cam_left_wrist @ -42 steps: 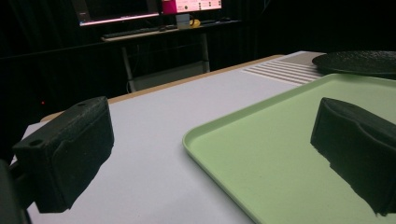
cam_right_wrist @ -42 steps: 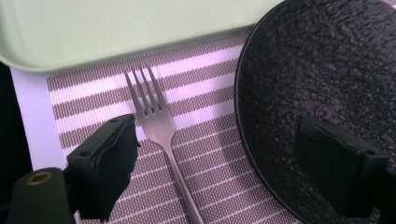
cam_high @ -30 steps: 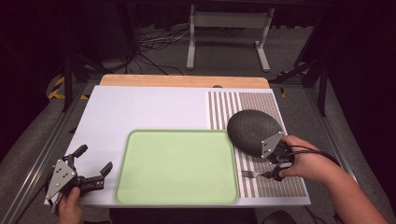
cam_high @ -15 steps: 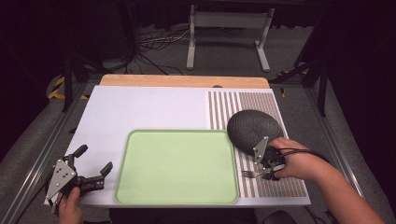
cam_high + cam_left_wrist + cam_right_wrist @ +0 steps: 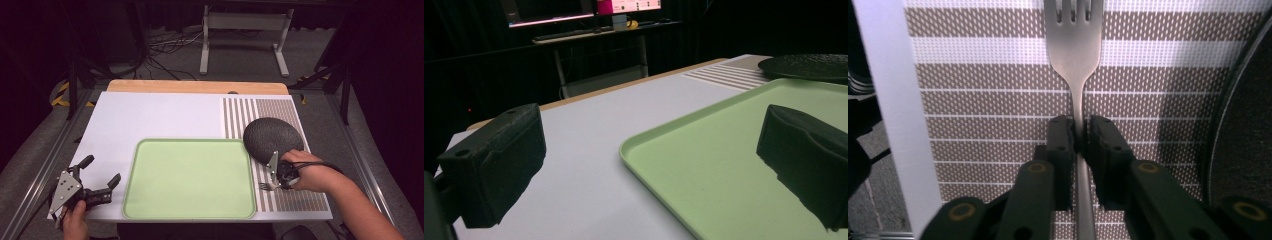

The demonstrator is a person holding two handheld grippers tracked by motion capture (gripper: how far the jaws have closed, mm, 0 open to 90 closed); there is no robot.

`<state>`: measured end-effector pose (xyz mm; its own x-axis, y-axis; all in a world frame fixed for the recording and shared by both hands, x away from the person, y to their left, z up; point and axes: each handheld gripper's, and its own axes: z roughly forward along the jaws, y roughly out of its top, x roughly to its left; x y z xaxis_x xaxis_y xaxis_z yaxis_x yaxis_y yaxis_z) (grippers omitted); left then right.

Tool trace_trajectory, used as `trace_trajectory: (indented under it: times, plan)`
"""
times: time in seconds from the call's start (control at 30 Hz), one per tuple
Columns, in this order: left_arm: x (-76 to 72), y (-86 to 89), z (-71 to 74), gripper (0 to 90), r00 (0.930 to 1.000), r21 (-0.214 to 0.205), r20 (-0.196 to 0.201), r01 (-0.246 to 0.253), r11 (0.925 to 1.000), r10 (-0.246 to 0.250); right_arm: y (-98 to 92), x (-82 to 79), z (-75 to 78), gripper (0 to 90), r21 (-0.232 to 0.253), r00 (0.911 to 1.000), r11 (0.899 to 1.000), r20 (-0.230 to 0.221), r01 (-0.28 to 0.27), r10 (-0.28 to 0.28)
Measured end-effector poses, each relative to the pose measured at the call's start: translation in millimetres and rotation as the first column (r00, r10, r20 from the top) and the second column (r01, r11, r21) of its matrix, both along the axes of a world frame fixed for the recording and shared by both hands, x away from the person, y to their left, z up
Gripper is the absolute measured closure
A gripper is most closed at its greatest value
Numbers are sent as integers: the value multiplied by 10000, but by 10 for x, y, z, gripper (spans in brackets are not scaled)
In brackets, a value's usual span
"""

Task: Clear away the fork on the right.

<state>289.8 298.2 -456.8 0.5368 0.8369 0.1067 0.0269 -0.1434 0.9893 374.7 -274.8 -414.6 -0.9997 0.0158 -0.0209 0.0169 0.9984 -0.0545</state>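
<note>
Dark lab, black curtains, floor cables (image 5: 165,47), metal stand (image 5: 245,30), monitors (image 5: 584,7)

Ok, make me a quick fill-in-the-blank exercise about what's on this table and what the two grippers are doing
1. The right gripper has its jaws closed on the handle of a ____.
2. The fork lies on the ____ placemat.
3. The big tray in the middle of the table is light ____.
4. The left gripper has its jaws ____, with nothing between them.

Missing words: fork; striped; green; open
</note>
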Motion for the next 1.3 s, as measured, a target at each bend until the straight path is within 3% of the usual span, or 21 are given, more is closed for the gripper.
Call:
trace_trajectory:
  times: [0.33, 0.83, 1.03, 1.13, 1.3]
  plan:
    - [-5, -2, 0, 0, 10000, -33, 12, -17, 10000, 17, -8, -5, -9, 851, 46, 9998, 9999, -112, -157, 158]
    - [-2, 1, -3, 1, 10000, -26, -47, -41, 10000, 41, 10, -20, 7, 855, -64, 9999, 10000, 113, -73, 74]
    - [-2, 1, -2, 1, 10000, -4, -24, -30, 10000, 30, 30, -27, 173, 856, 747, 9992, 9970, 347, 184, -210]
    - [-2, 1, -2, 1, 10000, -12, 0, -28, 10000, 28, 62, -29, 292, 856, 877, 9986, 9960, 499, 158, -202]
    - [-3, 3, -4, 0, 10000, -59, -23, -42, 10000, 42, 96, -39, 500, 857, 1687, 9960, 9855, 820, 206, -348]
